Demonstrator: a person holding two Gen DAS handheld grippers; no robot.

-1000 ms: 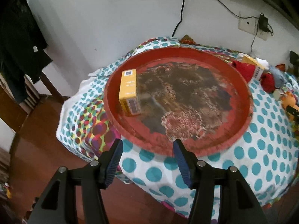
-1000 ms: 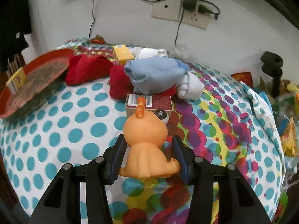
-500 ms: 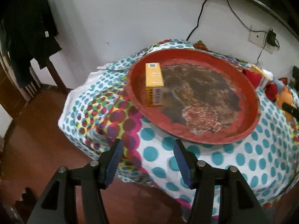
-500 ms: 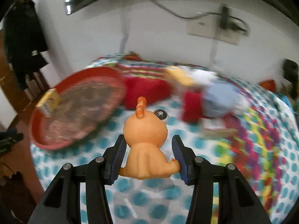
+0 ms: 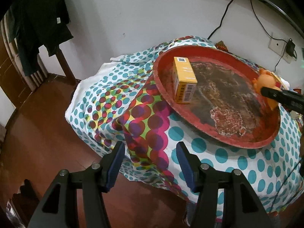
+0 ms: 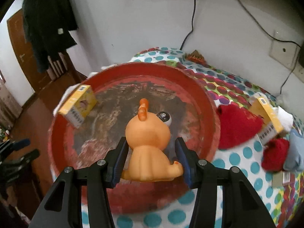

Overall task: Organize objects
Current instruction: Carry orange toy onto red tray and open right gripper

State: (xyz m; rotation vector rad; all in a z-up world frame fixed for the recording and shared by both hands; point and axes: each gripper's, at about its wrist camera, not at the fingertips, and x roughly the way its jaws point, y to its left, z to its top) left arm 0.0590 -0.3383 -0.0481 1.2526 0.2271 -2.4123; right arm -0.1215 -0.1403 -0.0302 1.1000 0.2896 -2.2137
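From the left wrist view, my left gripper [image 5: 150, 163] hangs empty with its jaws apart, above the near corner of the bench [image 5: 224, 157] where the spotted cloth [image 5: 144, 117] drops toward the wooden floor [image 5: 38, 129]. The round red tray [image 5: 252, 142] lies close to the bench's near edge; a yellow box [image 5: 185, 79] lies inside it by the left rim, and the worn middle of the tray is bare. At the right border the orange toy figure [image 5: 266, 81] shows over the tray's far right rim, partly covered by a black finger of my right gripper [image 5: 283, 96]; the rest of that gripper is cut off. A second ago this view sat square over the tray; now it has slid left, and the toy has come in.

From the right wrist view, my right gripper [image 6: 151, 157] is clamped on the orange toy figure [image 6: 150, 144], both pads pressing its flanks, above the tray's [image 6: 207, 102] near half. The yellow box [image 6: 77, 104] lies at the left rim. Right of the tray are red cloths [image 6: 237, 127], a second yellow box [image 6: 269, 115] and a pale blue cloth [image 6: 294, 152], cut by the frame. The near tray rim is blurred. A second ago the toy was over the cloth by a small red box.
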